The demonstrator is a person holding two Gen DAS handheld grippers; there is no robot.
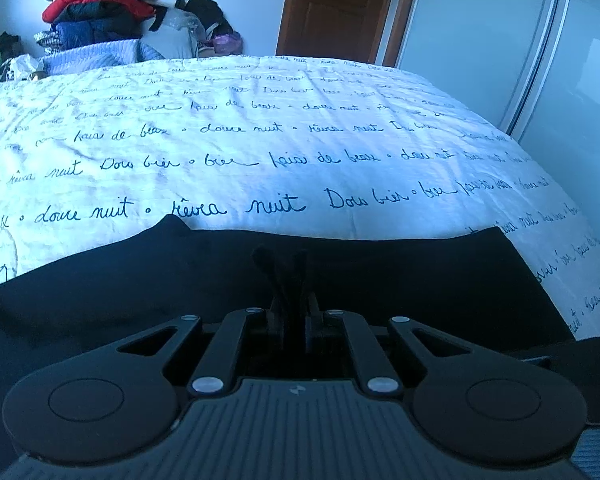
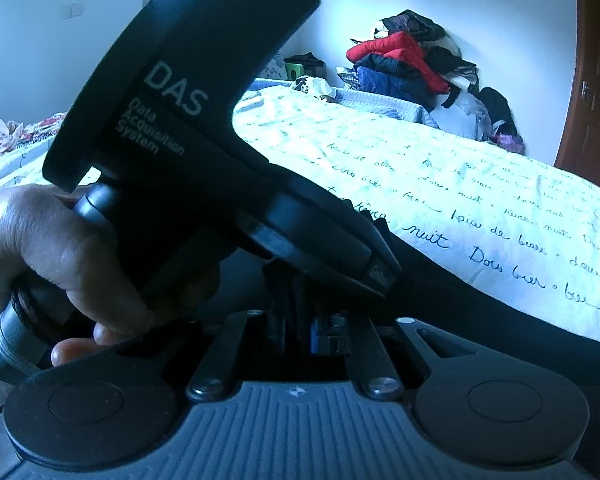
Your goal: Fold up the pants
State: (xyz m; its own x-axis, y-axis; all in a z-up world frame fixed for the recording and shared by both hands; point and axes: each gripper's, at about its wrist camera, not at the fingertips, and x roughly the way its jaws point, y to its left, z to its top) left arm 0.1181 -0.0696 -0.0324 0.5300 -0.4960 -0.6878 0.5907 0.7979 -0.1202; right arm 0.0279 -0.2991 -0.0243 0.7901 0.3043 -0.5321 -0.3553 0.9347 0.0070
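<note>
While pinching black pants (image 1: 380, 280) at bed's (image 1: 300, 152) near edge, both tongs, left (image 1: 281, 258) and right (image 2: 288, 280), together; next, carry fold across.

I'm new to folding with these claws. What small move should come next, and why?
Probably lift both claws together. The left claw is shut over the black pants, which lie at the near edge of the bedspread; the right claw is shut close beside it.
</note>
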